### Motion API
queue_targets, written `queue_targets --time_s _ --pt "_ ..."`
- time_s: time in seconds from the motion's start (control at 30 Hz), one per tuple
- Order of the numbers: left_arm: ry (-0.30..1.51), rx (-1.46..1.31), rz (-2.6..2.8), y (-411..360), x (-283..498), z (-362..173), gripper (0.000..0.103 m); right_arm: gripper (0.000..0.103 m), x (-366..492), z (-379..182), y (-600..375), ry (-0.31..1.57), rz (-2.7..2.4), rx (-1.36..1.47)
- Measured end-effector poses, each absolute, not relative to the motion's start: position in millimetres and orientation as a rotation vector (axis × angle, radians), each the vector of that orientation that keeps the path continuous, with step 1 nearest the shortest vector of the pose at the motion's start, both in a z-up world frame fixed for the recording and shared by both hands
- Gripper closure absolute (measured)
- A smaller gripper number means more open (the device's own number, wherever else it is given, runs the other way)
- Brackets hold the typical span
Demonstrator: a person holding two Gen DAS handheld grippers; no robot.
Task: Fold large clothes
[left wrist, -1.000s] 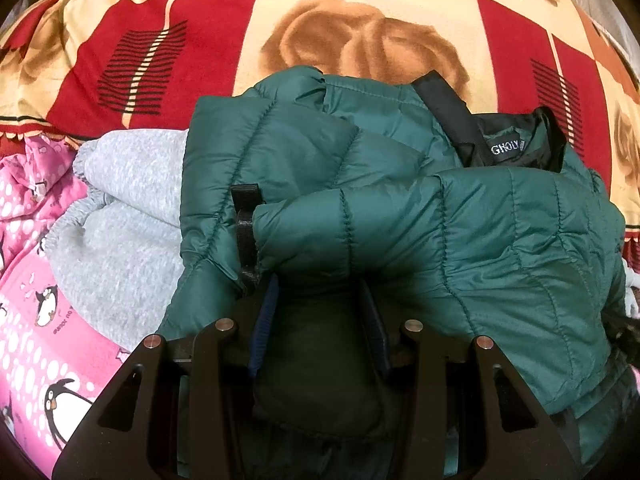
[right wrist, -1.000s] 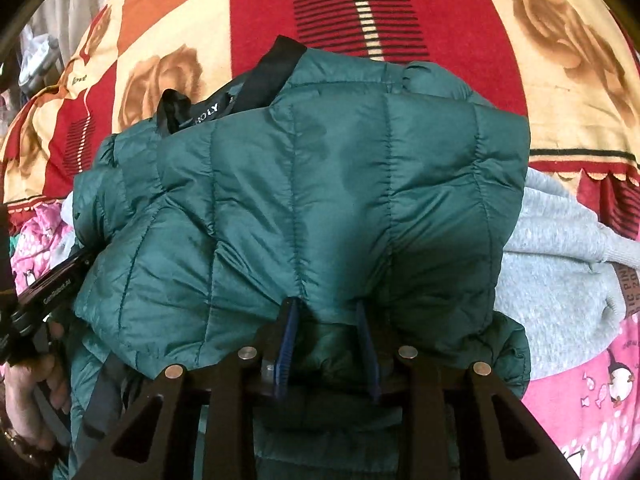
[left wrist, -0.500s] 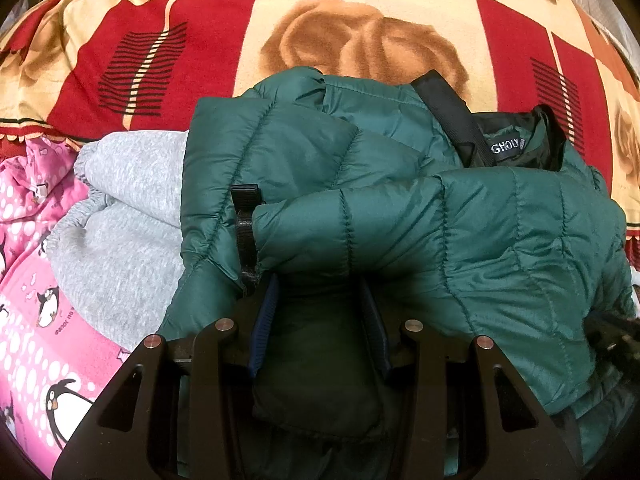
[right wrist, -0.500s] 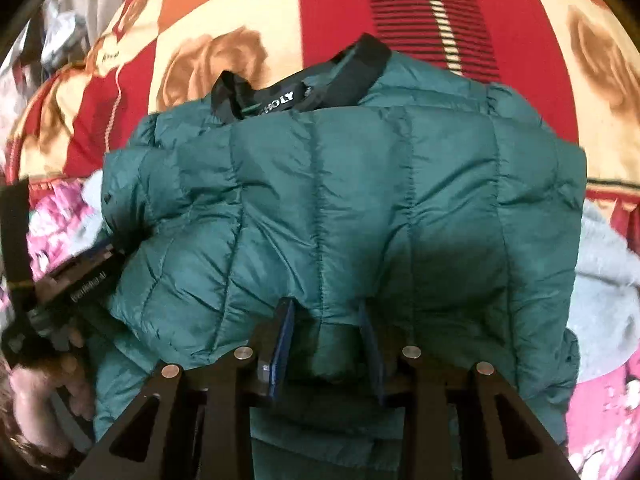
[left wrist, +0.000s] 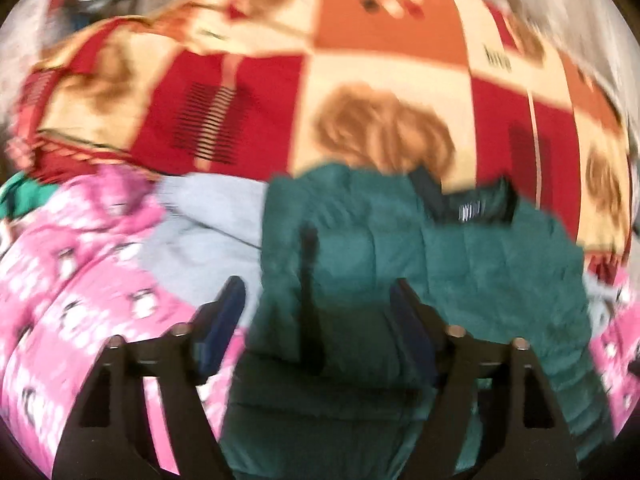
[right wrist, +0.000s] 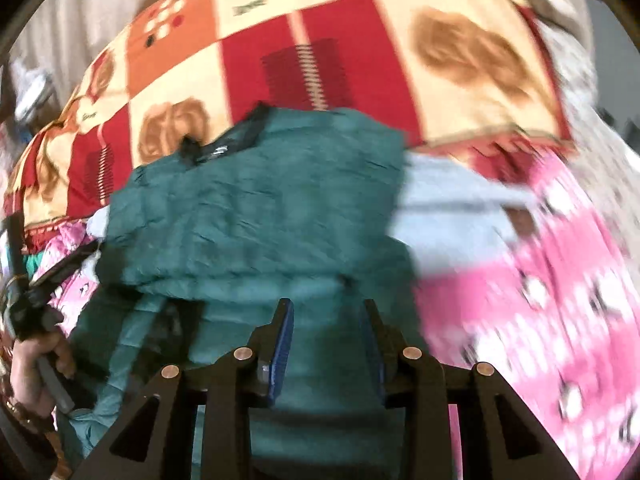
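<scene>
A dark green quilted jacket [left wrist: 460,264] lies folded on the bed, its black collar and label at the far side; it also fills the middle of the right wrist view [right wrist: 260,208]. My left gripper [left wrist: 318,286] hangs over the jacket's near left part. Its jaws are opening, and the blue pads stand wide apart, clear of the fabric. My right gripper [right wrist: 327,306] is narrow, with a fold of the jacket's near edge filling the gap between its pads. Both views are blurred by motion.
A grey sweatshirt [left wrist: 208,232] lies under the jacket on one side [right wrist: 448,208]. Pink penguin-print fabric [left wrist: 80,280] covers the near bed [right wrist: 540,300]. A red, orange and cream blanket [left wrist: 260,92] spreads beyond. A person's hand [right wrist: 36,364] grips the other tool at far left.
The left gripper has let go of the jacket fold and spread its jaws. Both grippers have pulled back and up, so the jacket looks smaller. The right one still has fabric between its pads.
</scene>
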State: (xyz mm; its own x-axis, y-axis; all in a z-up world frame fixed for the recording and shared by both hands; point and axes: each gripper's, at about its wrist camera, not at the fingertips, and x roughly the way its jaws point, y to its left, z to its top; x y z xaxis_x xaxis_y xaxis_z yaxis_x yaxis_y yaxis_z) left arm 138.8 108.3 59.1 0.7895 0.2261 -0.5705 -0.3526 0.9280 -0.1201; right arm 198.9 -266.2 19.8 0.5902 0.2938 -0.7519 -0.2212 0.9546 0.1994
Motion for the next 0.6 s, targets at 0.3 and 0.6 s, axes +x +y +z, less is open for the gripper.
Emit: queue_targets --time_s 0.3,0.6 --pt "0.423 -0.266 0.268 128.7 102.6 126.0 0.026 0.071 158.7 15.9 -316.1 0.906 0.267 0.132" --pt "0.629 -0.122 0.205 138.1 46.8 112.0 0.026 0.070 155.2 8.5 -310.3 0.905 0.330 0.100"
